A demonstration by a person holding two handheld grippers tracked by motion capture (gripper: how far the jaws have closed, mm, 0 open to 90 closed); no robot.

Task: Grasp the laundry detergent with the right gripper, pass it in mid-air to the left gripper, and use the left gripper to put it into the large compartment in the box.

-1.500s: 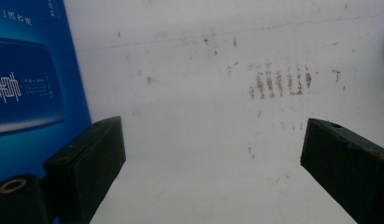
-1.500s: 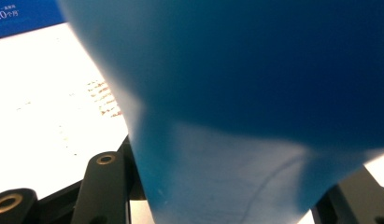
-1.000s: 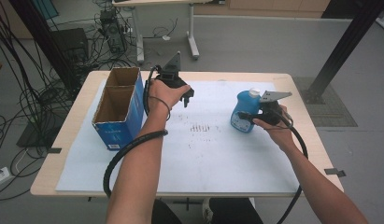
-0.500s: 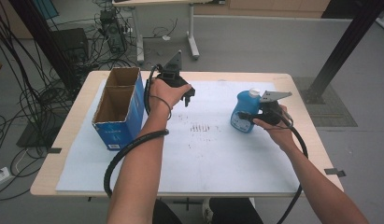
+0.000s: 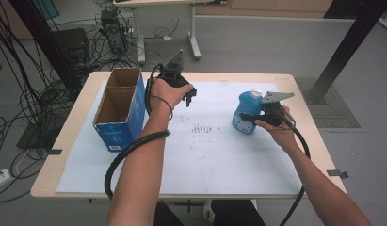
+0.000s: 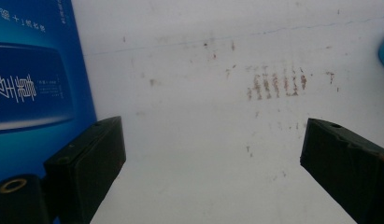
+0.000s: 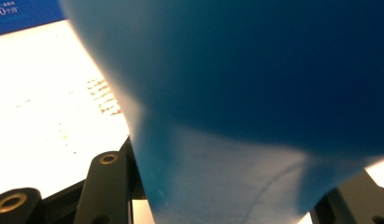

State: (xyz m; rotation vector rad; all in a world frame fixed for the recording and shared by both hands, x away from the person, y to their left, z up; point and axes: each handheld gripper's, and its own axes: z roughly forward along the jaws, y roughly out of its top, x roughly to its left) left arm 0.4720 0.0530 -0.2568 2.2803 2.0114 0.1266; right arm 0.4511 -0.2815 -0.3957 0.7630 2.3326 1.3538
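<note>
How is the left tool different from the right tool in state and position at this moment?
The left tool is open and holds nothing, while the right tool is shut on the blue bottle. The left tool hangs beside the cardboard box at the table's left; the right tool is at the table's right. Both are black, hand-held, with a trailing cable.

The white sheet covering the wooden counter lies bare across its middle and along the whole near edge, so there is wide passage there. Near the left edge stands an open-topped blue cardboard box with two compartments, a tall block toward the far left corner. Toward the right edge stands a blue plastic bottle with a white cap. Between box and bottle the sheet is free apart from faint brown marks.
</note>
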